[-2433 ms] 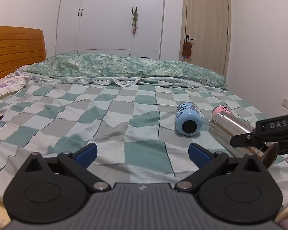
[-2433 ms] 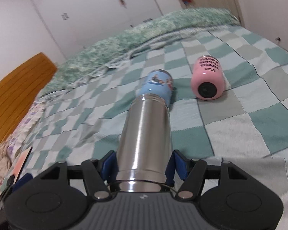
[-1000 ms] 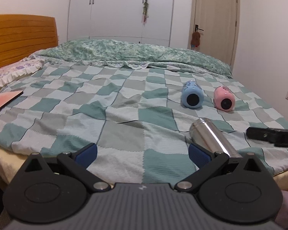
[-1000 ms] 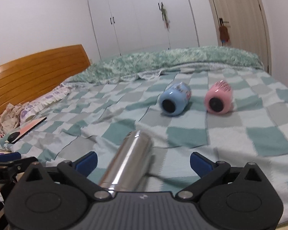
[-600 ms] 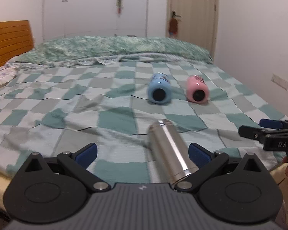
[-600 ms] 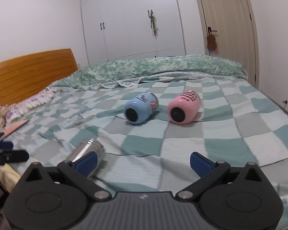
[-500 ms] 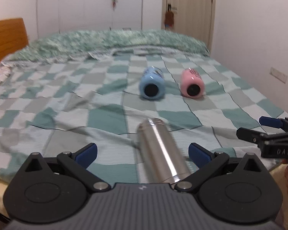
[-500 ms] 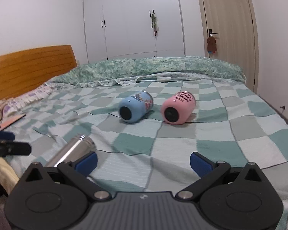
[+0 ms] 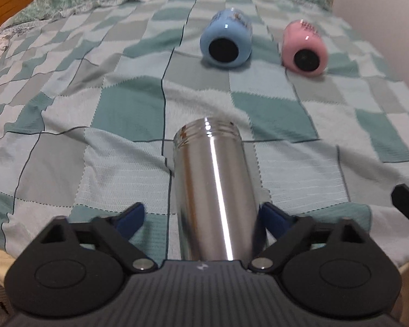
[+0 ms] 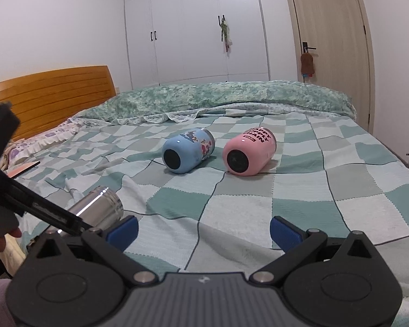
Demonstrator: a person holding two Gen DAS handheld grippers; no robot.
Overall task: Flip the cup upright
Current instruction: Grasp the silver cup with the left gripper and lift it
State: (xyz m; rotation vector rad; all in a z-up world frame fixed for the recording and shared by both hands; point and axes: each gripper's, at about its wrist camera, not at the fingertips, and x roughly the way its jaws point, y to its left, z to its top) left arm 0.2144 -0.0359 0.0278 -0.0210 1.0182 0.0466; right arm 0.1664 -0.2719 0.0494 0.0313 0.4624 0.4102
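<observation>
A steel cup (image 9: 212, 188) lies on its side on the checked bedspread (image 9: 100, 114), threaded mouth pointing away. My left gripper (image 9: 204, 218) is open, its blue pads on either side of the cup's near end; the right pad is close to the cup, the left pad stands apart. The steel cup also shows in the right wrist view (image 10: 98, 209), partly behind the left gripper's black body (image 10: 27, 204). My right gripper (image 10: 204, 229) is open and empty above the bedspread, to the right of the steel cup.
A blue cup (image 10: 188, 151) and a pink cup (image 10: 248, 150) lie on their sides farther up the bed, bases toward me. A wooden headboard (image 10: 49, 95) is at left, a folded quilt (image 10: 218, 98) at the far side. The bed's near edge (image 9: 406, 261) is just below the grippers.
My left gripper has moved forward and down so the steel cup now lies between its open fingers. My right gripper, which had let go of the steel cup earlier, stays open and back.
</observation>
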